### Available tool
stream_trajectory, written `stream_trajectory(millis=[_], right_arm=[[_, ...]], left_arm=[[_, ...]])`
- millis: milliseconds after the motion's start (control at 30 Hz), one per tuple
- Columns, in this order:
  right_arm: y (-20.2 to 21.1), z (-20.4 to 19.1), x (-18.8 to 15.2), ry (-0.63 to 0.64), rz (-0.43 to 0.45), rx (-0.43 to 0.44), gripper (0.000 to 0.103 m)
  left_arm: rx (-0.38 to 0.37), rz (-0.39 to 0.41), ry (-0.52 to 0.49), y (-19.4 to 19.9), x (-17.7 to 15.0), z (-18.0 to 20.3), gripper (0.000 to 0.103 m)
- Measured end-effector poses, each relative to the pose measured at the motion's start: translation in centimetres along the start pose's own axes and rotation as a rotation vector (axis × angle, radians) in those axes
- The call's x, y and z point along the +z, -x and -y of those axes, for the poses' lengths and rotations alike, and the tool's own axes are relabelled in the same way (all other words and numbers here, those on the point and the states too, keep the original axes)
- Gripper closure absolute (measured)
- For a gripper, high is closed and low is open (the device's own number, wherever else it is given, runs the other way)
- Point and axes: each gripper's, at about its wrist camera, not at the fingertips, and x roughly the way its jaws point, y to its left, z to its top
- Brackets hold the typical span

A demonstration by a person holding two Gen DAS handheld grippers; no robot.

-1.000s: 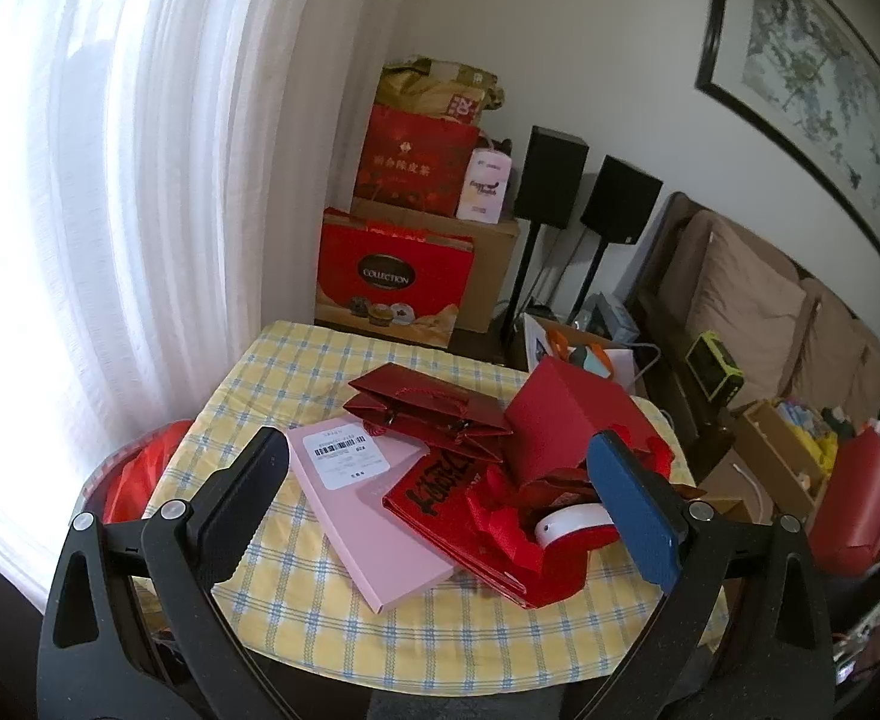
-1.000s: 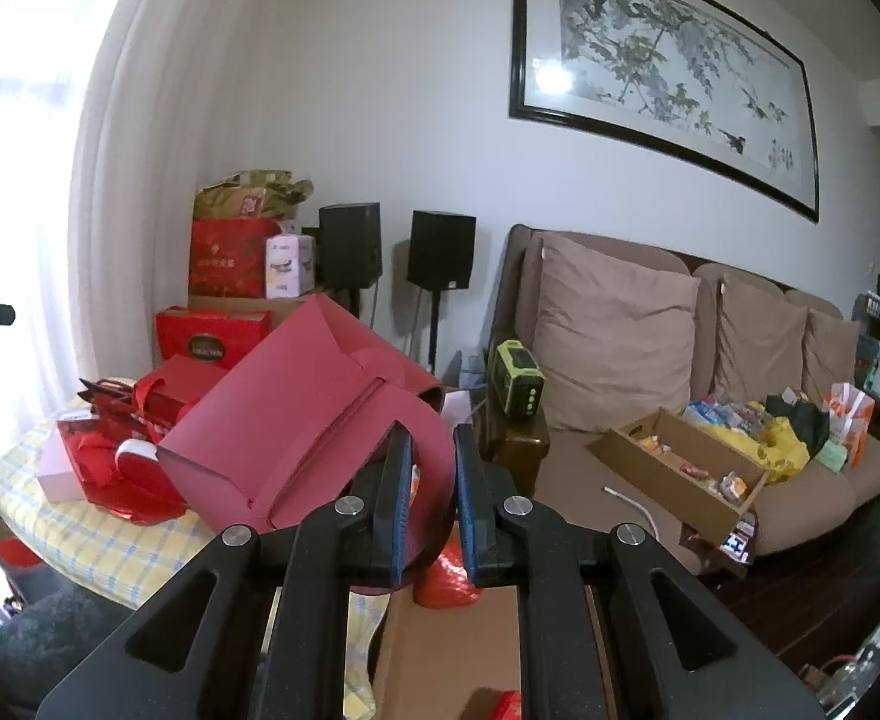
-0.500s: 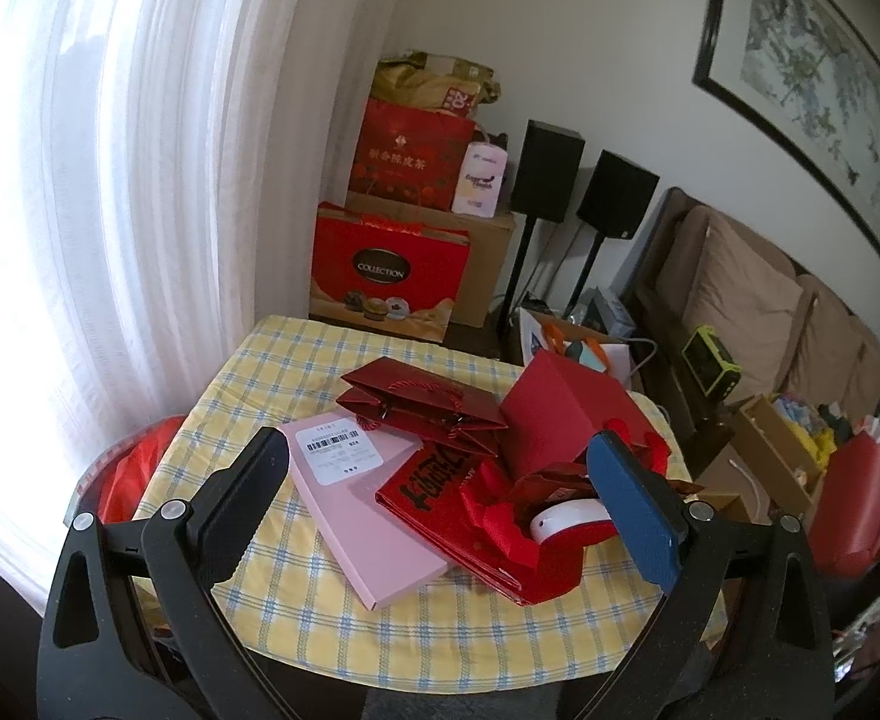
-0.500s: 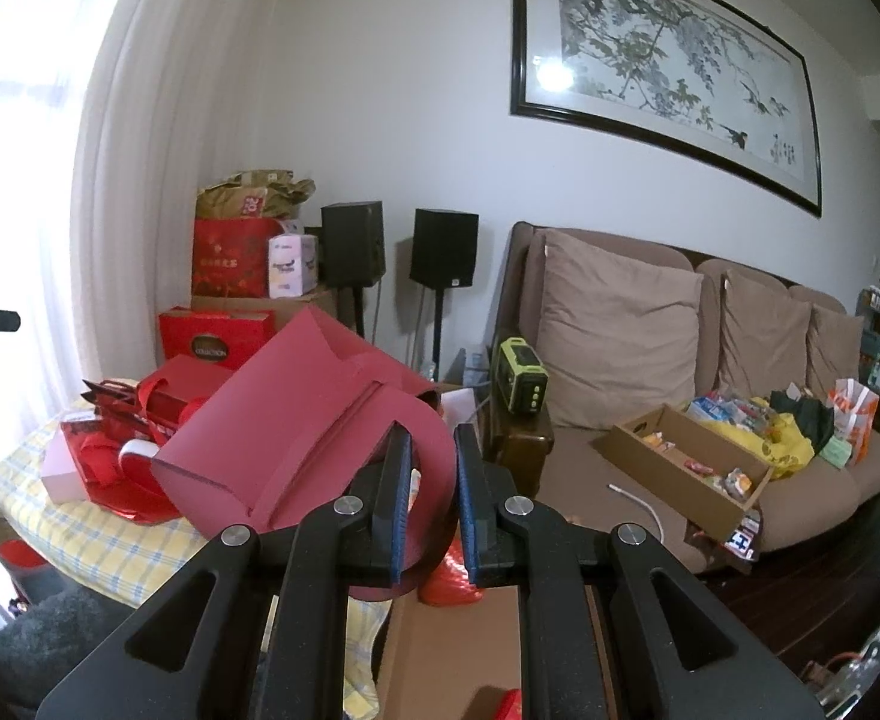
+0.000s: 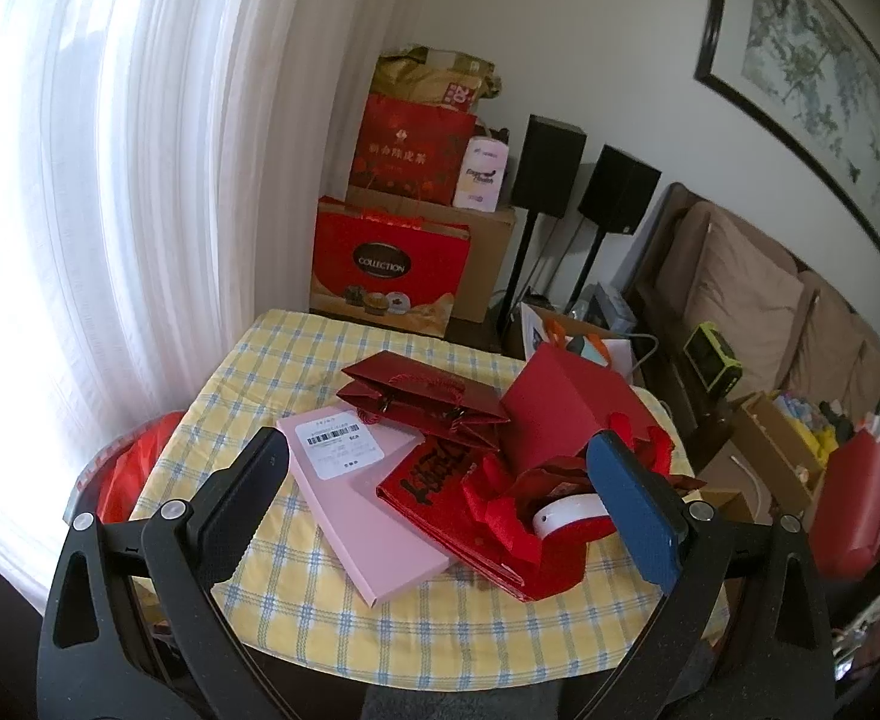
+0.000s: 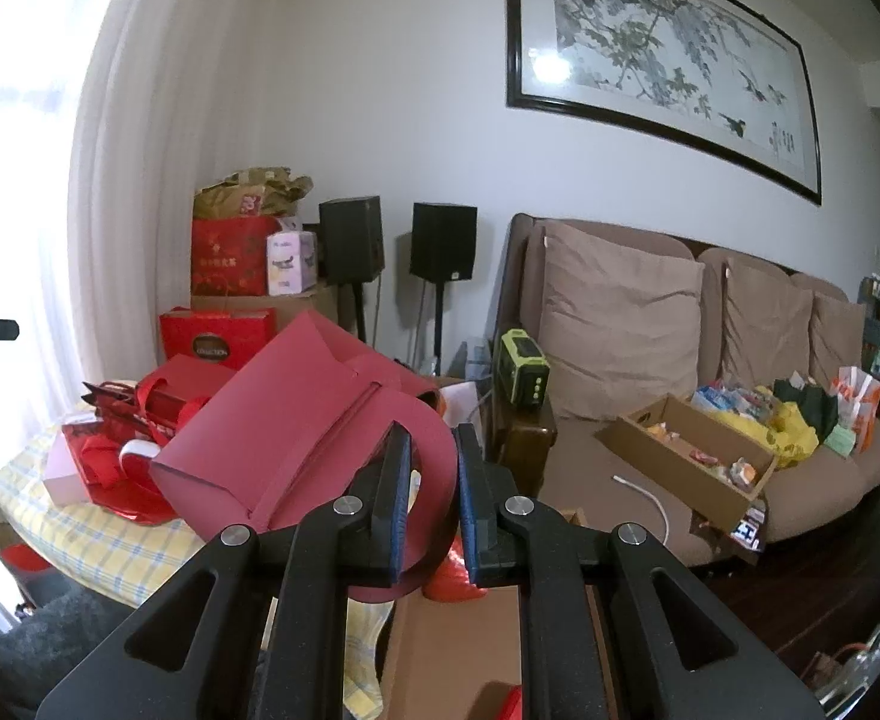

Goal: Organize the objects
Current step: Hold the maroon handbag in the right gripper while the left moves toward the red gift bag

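The right gripper pinches the curved handle of a red paper box, holding it tilted over the near edge of a table covered in yellow check cloth. The left gripper, its jaws spread wide and empty, hangs above the same table, where a pink flat box with a barcode label lies beside a dark red gift bag and crumpled red wrapping.

Label print on the pink box, centre frame: too small to read. White roll partly hidden behind the right tong. Painting cut off, upper right.
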Motion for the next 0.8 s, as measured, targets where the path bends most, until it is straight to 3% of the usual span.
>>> stream_trajectory(millis=[367, 800], right_arm=[[-1.8, 3.6, -1.4, -0.061, -0.053, -0.071, 0.090], [-2.4, 6.5, -2.4, -0.112, -0.086, -0.113, 0.090]], left_arm=[[-0.018, 0.017, -0.025, 0.8, -0.1, 0.9, 0.003], [-0.046, -0.069, -0.083, -2.6, -2.0, 2.8, 0.003]])
